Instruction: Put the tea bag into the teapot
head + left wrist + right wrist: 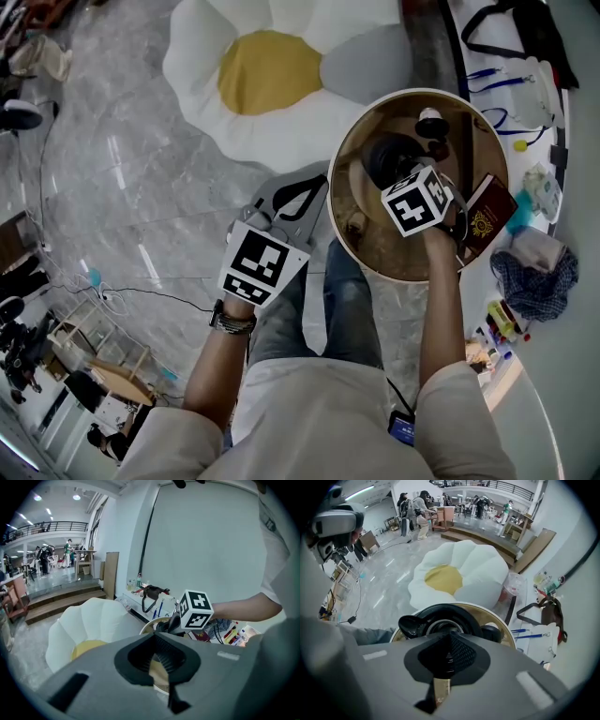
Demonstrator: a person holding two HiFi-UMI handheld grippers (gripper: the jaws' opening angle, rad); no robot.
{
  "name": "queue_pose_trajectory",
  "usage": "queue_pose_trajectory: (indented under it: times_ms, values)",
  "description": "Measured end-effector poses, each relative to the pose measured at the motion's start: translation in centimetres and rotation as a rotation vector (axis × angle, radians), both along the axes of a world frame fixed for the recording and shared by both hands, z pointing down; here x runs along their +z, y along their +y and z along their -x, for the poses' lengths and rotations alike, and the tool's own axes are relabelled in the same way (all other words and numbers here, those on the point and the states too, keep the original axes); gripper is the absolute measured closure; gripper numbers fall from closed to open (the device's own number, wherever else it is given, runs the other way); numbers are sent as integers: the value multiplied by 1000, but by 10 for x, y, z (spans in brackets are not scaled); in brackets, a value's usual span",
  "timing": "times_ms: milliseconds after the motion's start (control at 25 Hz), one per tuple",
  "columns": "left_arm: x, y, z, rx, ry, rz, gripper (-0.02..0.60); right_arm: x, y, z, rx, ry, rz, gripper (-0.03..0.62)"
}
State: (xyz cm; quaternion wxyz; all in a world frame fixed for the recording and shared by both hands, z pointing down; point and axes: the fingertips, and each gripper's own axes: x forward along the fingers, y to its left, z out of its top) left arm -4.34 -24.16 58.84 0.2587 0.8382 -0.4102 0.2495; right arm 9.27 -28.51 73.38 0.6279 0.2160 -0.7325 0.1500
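Beneath the right gripper (pixel 449 646), black teapot (pixel 461 615), its mouth mostly hidden.

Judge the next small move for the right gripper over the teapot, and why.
Probably ease the right gripper straight down toward the teapot's mouth: its jaws are shut, pointing down above the open pot; a tan strip beneath them may be the tea bag, unconfirmed.

Beige shirt (pixel 319 412), blue jeans (pixel 314 314), blk wristband (pixel 232 322) L.

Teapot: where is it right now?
Head view, right side: the teapot stands on the round wooden table, below the right claw, which points down at it.
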Motion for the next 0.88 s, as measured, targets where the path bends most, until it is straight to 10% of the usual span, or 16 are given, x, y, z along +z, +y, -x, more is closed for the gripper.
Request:
queue_pose_trajectory:
  times_ms: [880]
  values:
    - [-26, 4, -14, 21, 85, 5, 575, -42, 5, -11, 243, -222, -14, 588]
